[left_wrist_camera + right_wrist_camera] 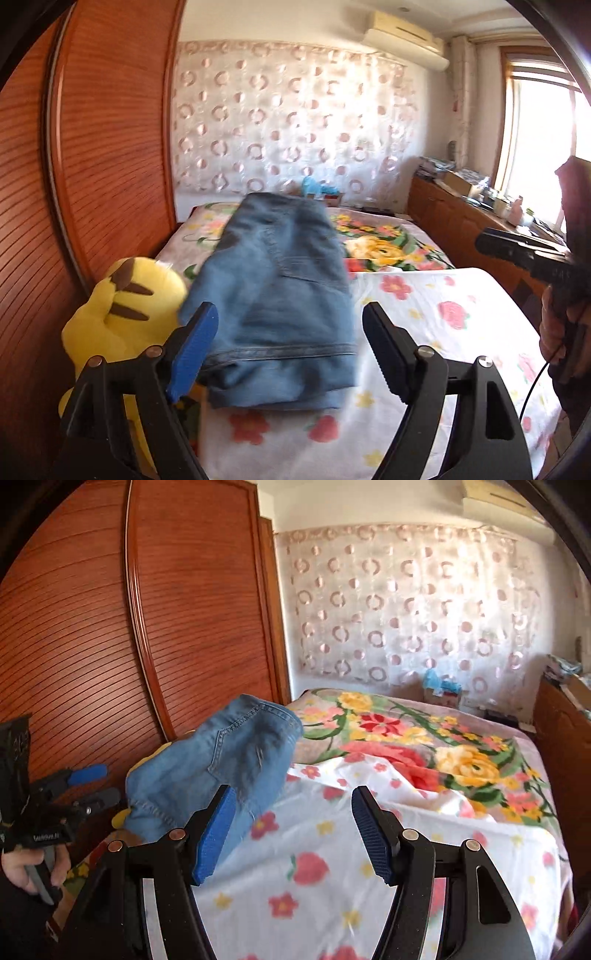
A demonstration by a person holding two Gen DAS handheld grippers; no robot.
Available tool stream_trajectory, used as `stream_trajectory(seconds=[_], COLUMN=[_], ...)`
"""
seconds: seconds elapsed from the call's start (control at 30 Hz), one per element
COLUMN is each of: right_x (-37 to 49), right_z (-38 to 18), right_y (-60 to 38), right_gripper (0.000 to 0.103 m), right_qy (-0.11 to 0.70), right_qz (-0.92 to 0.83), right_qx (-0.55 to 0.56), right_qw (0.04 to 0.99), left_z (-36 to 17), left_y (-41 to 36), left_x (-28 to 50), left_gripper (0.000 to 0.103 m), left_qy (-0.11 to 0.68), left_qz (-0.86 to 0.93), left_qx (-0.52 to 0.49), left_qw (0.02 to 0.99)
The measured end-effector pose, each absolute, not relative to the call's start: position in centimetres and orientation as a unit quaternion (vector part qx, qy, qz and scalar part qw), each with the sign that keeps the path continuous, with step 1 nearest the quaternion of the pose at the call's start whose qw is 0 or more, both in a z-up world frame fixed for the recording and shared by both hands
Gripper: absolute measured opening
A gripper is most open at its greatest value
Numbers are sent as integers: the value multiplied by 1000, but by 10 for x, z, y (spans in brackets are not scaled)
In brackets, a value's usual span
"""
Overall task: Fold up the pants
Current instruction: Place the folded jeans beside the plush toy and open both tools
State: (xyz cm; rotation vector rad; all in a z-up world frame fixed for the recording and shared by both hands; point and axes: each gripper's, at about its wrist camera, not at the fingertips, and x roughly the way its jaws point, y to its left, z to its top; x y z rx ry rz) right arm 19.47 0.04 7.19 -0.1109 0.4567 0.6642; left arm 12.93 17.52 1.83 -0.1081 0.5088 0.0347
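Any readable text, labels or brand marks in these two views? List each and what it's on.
White lettering on the left gripper body, seen in the right wrist view: too blurred to read.
Jeans: no label or tag text visible.
Air conditioner: no legible mark.
Items on the wooden cabinet: too small to read.
Nothing else carries text.

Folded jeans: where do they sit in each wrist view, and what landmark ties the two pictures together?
Left wrist: the folded jeans lie centre frame on the flowered sheet, beside the yellow plush.
Right wrist: the folded jeans sit left of centre, before the wardrobe.
Shared landmark: the ring-patterned curtain.
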Motion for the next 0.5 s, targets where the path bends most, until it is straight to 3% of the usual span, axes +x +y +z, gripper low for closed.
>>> stream_trajectory(seconds=[0.07,0.3,0.5], right_x=[173,103,53], right_z=[72,83,90], right_y=[-17,-59,-84], right_gripper=[67,70,79], right_qy=[211,186,156], right_qz=[306,265,225], right_qx=[-55,-39,-37], right_qw=[927,945,961], left_z=[24,51,72], left_y=[161,113,79], left_x=[126,111,91], left_gripper=[93,93,93], left_qy=[247,214,189], left_qz=[10,-8,-15], left_qx=[-47,-18,-11], left_qw=[968,977,982])
